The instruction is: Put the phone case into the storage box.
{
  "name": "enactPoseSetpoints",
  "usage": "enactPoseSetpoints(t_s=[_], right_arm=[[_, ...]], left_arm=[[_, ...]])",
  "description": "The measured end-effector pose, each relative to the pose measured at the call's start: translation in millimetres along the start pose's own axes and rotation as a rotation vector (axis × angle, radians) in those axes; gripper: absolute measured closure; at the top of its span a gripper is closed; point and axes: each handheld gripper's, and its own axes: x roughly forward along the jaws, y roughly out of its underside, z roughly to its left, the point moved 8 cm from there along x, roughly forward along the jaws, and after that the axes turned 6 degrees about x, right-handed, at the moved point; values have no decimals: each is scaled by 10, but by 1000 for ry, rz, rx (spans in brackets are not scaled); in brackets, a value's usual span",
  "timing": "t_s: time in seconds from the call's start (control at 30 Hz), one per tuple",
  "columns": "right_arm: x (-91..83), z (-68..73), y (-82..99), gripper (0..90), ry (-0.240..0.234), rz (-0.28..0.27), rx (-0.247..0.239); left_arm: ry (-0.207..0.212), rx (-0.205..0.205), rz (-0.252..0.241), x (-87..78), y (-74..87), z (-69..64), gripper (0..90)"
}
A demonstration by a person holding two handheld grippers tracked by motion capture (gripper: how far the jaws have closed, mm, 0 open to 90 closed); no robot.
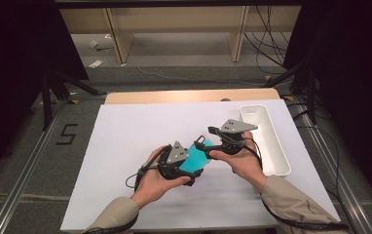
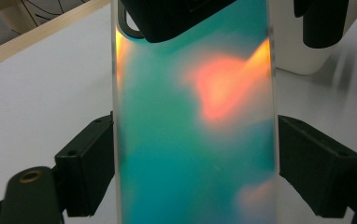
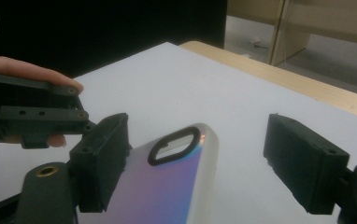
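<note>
The phone case (image 2: 195, 121) is looking like a light, thin shell, iridescent teal with orange and purple flashes, glossy enough that I'd bet it's slippery, and probably a bit bendy if it's squeezed across the open middle. Best place to take it is by the long side edges, where the rim is stiffest, and well away from the camera cutout (image 3: 174, 145) at the end, since that corner is looking like the weakest spot. Right now it's being held up off the table (image 1: 125, 146), sitting between the two claws. The left gripper (image 1: 190, 168) is clamping it across its width, one jaw pressing on each long edge, so that's a wide but firm hold. The right gripper (image 3: 197, 170) is standing wide around the cutout end: its left jaw is lying just beside or touching the case edge, I can't tell which, and its right jaw is standing well apart from it, so it isn't gripping anything yet. A white tray (image 1: 267, 141) is sitting just past the right claw.
</note>
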Motion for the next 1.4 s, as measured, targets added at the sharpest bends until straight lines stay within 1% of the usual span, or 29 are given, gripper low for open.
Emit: enactPoseSetpoints(t_s=[0.23, 0.47, 0.53, 0.57, 0.83, 0.93, 1.4], right_arm=[[24, -9, 20, 300, 0, 13, 11], [40, -10, 29, 368, -10, 20, 22], [42, -9, 30, 372, -13, 22, 25], [43, -10, 33, 389, -13, 24, 27], [48, -8, 37, 419, -26, 28, 43], [50, -4, 36, 444, -32, 29, 56], [52, 17, 24, 526, -59, 29, 85]], left_arm=[[-2, 4, 1, 1, 0, 2, 168], [-3, 4, -1, 1, -1, 6, 168], [-3, 5, 0, 1, 0, 6, 168], [-18, 22, -7, -1, -8, 29, 168], [-22, 23, -6, 2, -7, 32, 168], [-24, 24, -7, 2, -9, 33, 168], [-32, 21, -15, -5, -23, 38, 168]])
